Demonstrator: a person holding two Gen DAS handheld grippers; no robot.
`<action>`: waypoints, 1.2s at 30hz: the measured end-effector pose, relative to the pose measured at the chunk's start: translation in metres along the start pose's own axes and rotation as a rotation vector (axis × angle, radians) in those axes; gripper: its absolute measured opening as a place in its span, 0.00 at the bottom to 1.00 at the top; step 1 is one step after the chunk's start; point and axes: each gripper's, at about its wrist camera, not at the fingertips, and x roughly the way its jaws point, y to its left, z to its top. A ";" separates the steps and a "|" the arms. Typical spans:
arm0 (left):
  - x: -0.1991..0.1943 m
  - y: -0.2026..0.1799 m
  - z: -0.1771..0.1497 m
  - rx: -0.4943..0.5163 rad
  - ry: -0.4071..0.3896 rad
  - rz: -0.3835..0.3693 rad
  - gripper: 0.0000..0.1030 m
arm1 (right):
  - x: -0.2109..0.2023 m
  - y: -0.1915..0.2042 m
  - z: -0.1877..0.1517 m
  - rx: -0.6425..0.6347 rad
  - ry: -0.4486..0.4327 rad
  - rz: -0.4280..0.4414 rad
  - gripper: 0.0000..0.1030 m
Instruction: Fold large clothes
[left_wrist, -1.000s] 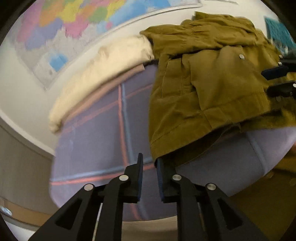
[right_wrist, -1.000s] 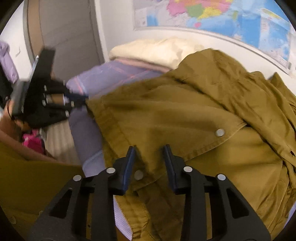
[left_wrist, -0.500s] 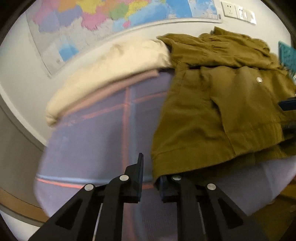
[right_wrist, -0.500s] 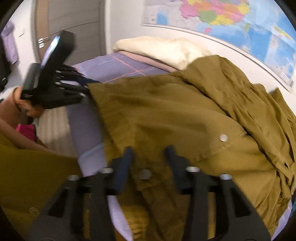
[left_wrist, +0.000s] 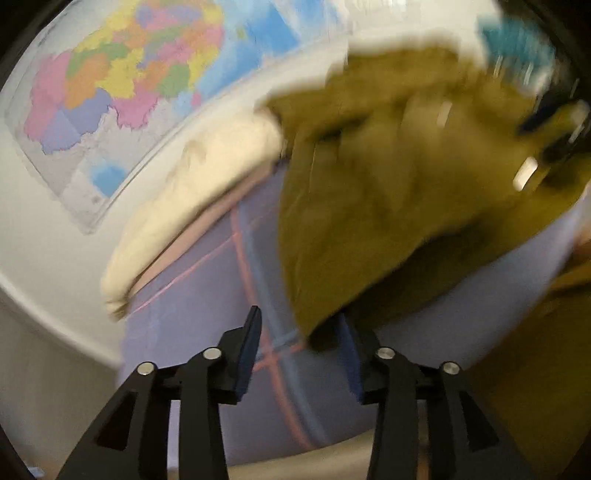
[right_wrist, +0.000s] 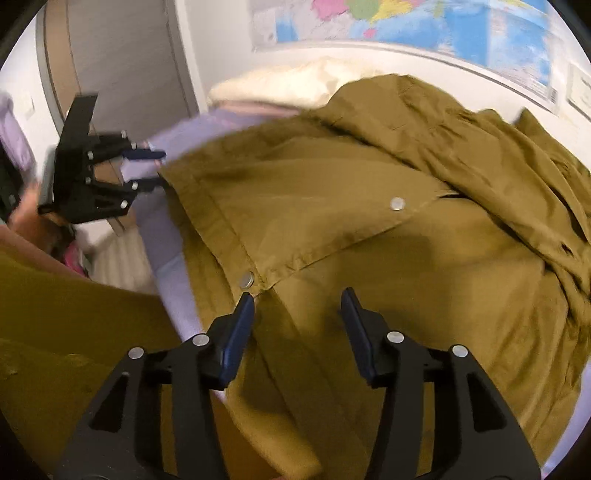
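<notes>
Both claws have just sprung apart compared with a second ago, when each was pinched down on the jacket's bottom edge. My left claw now has its jaws well apart; the corner of the olive jacket droops right between them against the right-hand pad, but nothing is squeezing it, so I'd call that let go. That view is badly smeared, so don't ask me for detail.

Right claw is the same story: jaws standing wide, hovering over the jacket's snap-button front edge, cloth under the gap but no pinch on it. One metal snap sits just by the left pad and a second one is further up the flap.

Jacket's lying spread out across the bed, which has a lilac sheet with pink and blue stripes. It's front side up, hem toward me, upper part bunched near the wall. Cream pillow is at the head end, touching the jacket's far corner. Big coloured map on the wall behind.

From the right camera I can see the left claw off at the jacket's left corner.
</notes>
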 end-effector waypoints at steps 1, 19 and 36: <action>-0.015 0.011 0.001 -0.045 -0.071 -0.054 0.49 | -0.011 -0.006 -0.003 0.031 -0.026 -0.006 0.55; 0.013 -0.042 0.039 0.033 -0.163 -0.322 0.68 | -0.048 0.003 -0.043 -0.015 -0.042 -0.190 0.03; 0.018 0.033 0.043 -0.209 -0.194 -0.295 0.84 | -0.126 -0.046 -0.081 0.305 -0.216 -0.104 0.64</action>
